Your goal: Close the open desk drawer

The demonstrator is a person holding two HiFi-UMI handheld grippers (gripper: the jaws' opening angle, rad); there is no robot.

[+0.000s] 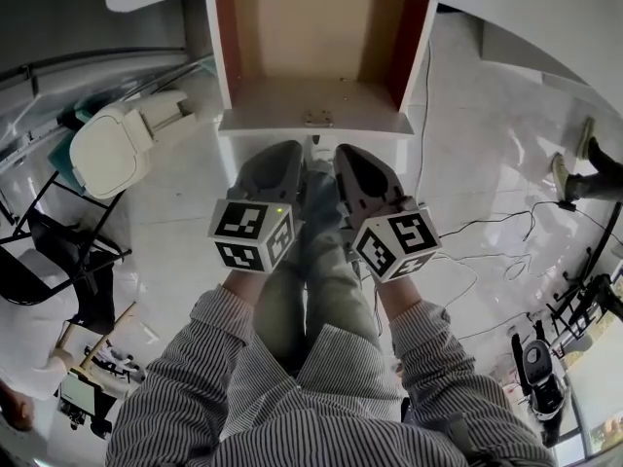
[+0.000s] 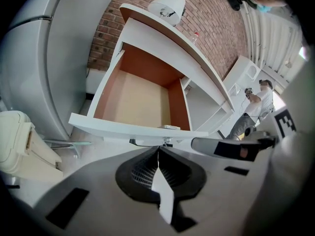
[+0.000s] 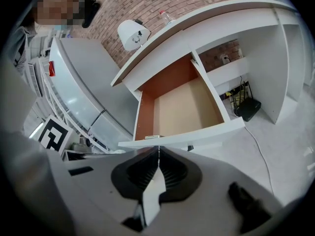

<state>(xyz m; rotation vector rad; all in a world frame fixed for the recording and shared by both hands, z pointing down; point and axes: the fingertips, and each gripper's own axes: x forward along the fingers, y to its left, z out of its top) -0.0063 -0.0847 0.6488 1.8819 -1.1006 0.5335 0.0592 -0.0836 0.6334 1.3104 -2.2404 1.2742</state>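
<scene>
You are holding two empty tools, left tool [image 1: 284,154] and right tool [image 1: 352,159], each pinched together, just beside the front edge of one open drawer [image 1: 316,122].

Ahead of you runs a red brick wall [image 3: 147,4] — beneath you, glossy pale floor [image 1: 185,232], a white chair [image 1: 117,144] left, cables [image 1: 487,220] trailing right.

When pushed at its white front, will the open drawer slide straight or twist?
The drawer looks empty, so probably light and easy to slide. Its boards look stiff. The left tool and right tool sit near the front's middle, so it likely stays straight.
</scene>
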